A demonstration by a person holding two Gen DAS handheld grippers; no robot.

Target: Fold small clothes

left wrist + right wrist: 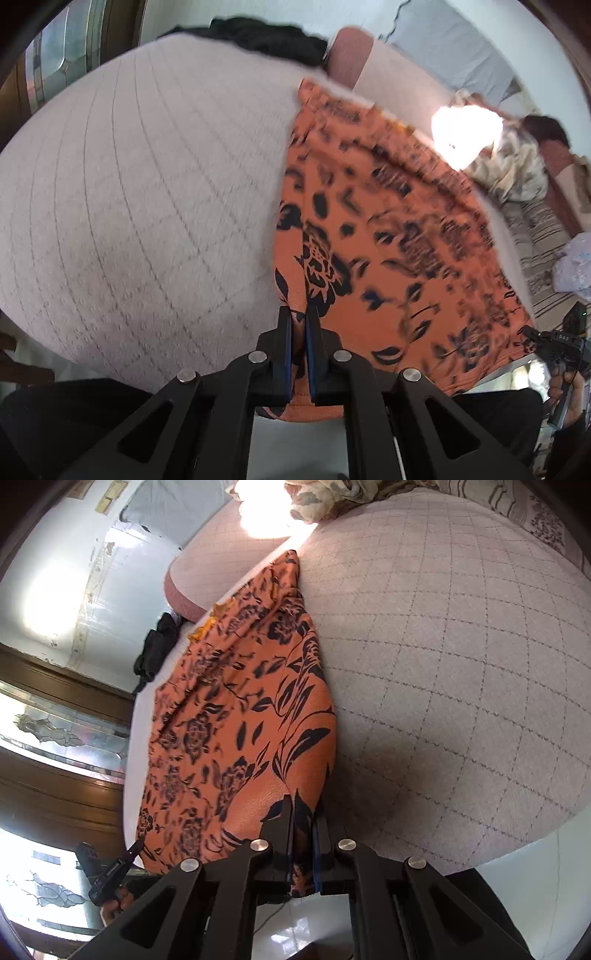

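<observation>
An orange garment with a dark floral print [388, 236] lies spread on a pale quilted bed cover [147, 184]. My left gripper [298, 314] is shut on one near corner of the garment. My right gripper [303, 808] is shut on another near corner of the same garment [236, 720], which stretches away from it over the bed cover [461, 664]. The right gripper shows small at the lower right of the left wrist view [532, 334]. The left gripper shows at the lower left of the right wrist view [135, 847].
A black cloth [266, 37] lies at the far edge of the bed. A cream patterned cloth [513, 173] and a striped cover [543, 236] lie to the right. A pink-edged mattress [184, 602], white wall and wooden-framed glass panes [62, 731] border the bed.
</observation>
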